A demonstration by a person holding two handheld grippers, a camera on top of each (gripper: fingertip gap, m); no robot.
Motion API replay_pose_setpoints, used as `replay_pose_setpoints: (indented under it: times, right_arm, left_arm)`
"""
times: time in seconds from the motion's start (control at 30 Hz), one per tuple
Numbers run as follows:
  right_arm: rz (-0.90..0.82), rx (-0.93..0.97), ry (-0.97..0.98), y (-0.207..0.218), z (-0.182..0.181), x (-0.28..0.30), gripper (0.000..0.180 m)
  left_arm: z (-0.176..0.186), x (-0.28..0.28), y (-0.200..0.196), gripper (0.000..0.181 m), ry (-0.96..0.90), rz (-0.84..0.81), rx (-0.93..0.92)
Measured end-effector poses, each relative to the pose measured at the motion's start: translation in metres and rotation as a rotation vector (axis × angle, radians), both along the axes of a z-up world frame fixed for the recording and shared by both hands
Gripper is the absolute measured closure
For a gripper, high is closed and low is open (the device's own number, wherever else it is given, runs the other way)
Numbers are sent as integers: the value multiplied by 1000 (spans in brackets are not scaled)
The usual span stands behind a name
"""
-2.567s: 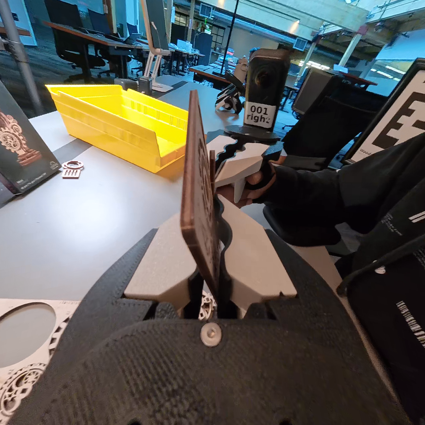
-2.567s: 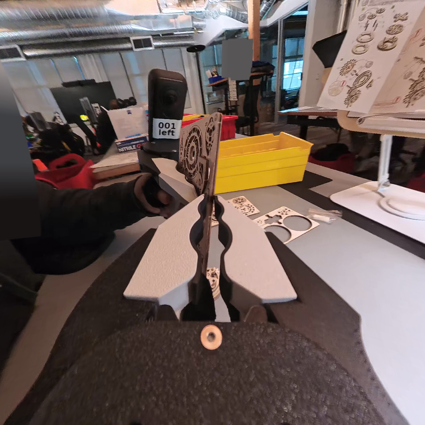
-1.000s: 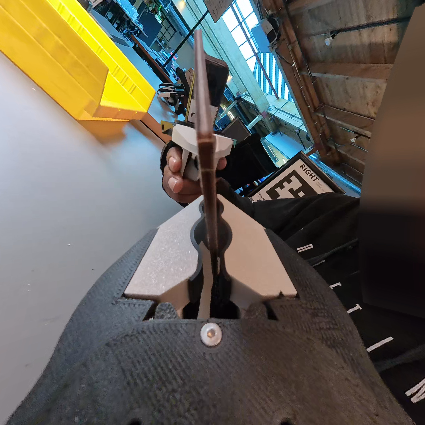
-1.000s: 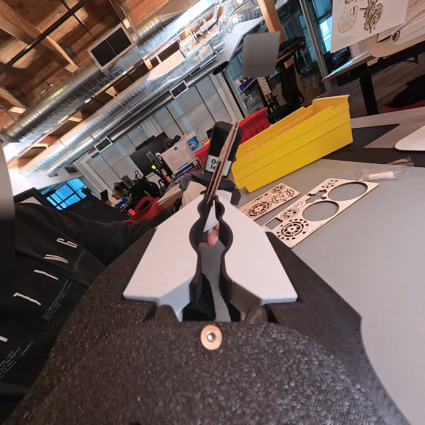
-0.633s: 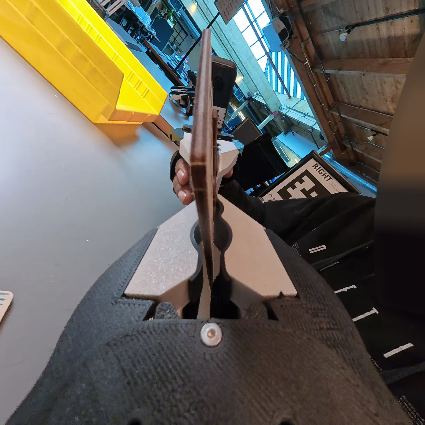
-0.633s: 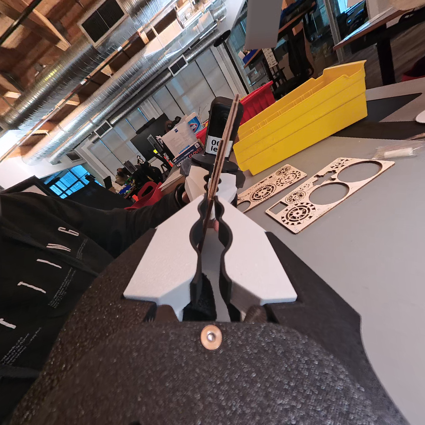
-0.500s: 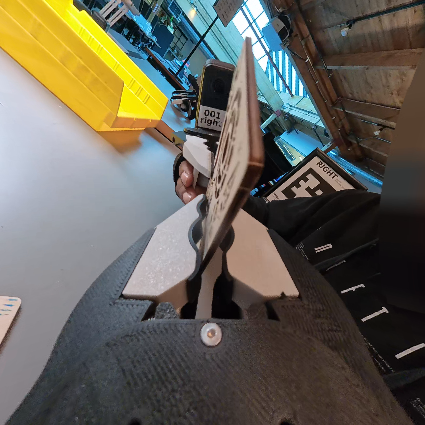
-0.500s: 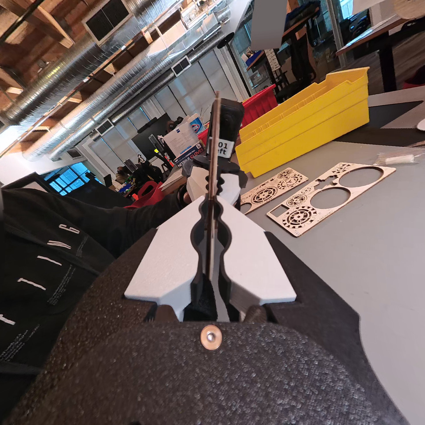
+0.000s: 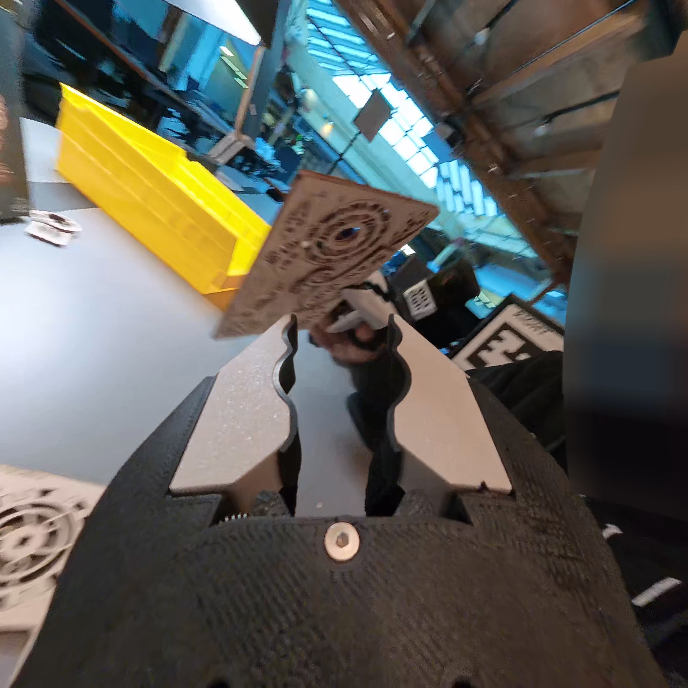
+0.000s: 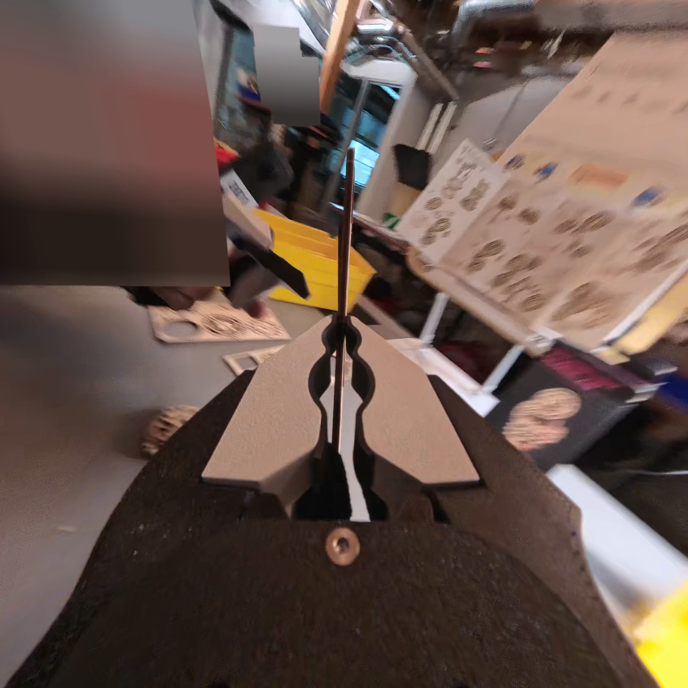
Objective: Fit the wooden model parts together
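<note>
While gripped, panel [image 10: 344,260] (edge-on) between fingers [image 10: 391,402]

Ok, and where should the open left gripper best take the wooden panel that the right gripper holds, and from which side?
Probably the free lower-left edge of the wooden panel, away from where the right gripper clamps it. It is a thin flat sheet, facing the left gripper broadside, so come in edge-on, one finger on each face.

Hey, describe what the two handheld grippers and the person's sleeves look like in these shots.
Both the left gripper and right gripper have pale grey wedge-shaped fingers with wavy black inner edges, set in a textured black body with one silver screw. The sleeve is black, with white markings.
</note>
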State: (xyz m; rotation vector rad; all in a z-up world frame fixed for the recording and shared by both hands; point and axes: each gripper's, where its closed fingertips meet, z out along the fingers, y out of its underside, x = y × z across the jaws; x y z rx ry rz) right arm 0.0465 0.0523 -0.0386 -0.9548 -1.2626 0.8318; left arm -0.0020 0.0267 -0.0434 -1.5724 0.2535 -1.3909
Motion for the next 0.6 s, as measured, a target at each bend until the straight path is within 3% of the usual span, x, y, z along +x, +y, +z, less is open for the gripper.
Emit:
replay_pose_setpoints:
  times: [0.13, 0.23, 0.37, 0.6]
  right_arm:
    - [-270, 428, -56, 13, -5, -1, 179]
    - [-376, 668, -122, 14, -14, -10, 180]
    - [-404, 846, -155, 2, -25, -28, 179]
    - [-408, 915, -157, -6, -32, -35, 179]
  left_arm:
    - [7, 28, -10, 117, -116, -111, -28]
    - [6, 42, -3, 109, -90, -27, -4]
    - [4, 21, 11, 125, -148, 113, -49]
    - [-16, 2, 21, 164, -190, 207, -114]
